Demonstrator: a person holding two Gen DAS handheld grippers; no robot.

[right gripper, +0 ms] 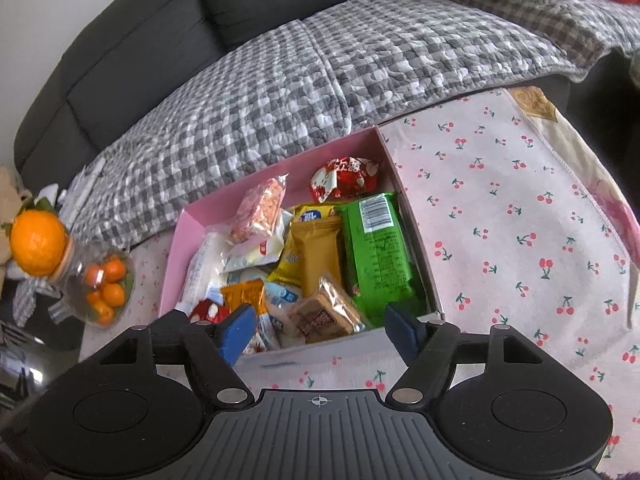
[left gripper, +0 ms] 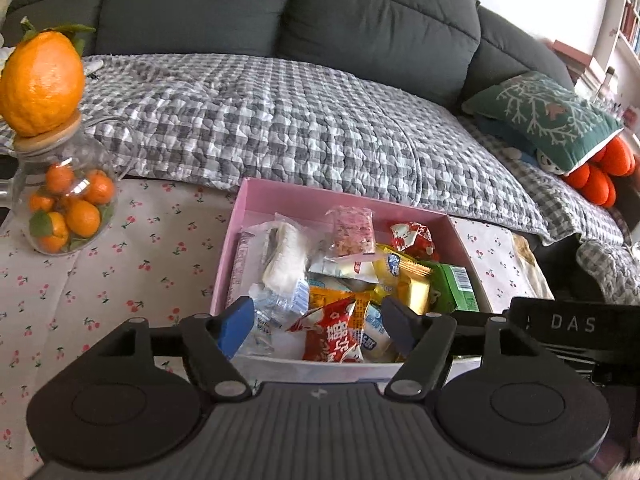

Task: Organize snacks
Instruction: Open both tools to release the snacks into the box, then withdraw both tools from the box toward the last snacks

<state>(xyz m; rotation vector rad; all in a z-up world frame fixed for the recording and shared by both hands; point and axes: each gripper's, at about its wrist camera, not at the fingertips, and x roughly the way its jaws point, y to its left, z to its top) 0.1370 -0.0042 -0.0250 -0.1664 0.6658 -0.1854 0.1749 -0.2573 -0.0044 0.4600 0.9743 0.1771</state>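
Observation:
A pink box (left gripper: 280,196) (right gripper: 188,240) full of wrapped snacks sits on a cherry-print cloth. Inside are a green pack (right gripper: 378,252) (left gripper: 454,286), a red packet (left gripper: 334,332), a red candy bag (right gripper: 346,178) (left gripper: 412,236), a gold pack (right gripper: 316,252), a clear brown biscuit pack (right gripper: 324,316) and a pink bar (right gripper: 258,208) (left gripper: 352,230). My left gripper (left gripper: 320,326) is open and empty over the box's near edge. My right gripper (right gripper: 320,330) is open and empty, also at the near edge. The right gripper's body (left gripper: 572,324) shows in the left wrist view.
A glass jar of small oranges (left gripper: 66,204) (right gripper: 100,284), topped by a large orange (left gripper: 40,84) (right gripper: 38,246), stands left of the box. A grey sofa with a checked blanket (left gripper: 280,120) (right gripper: 320,60) runs behind the table. A green cushion (left gripper: 548,116) lies at the right.

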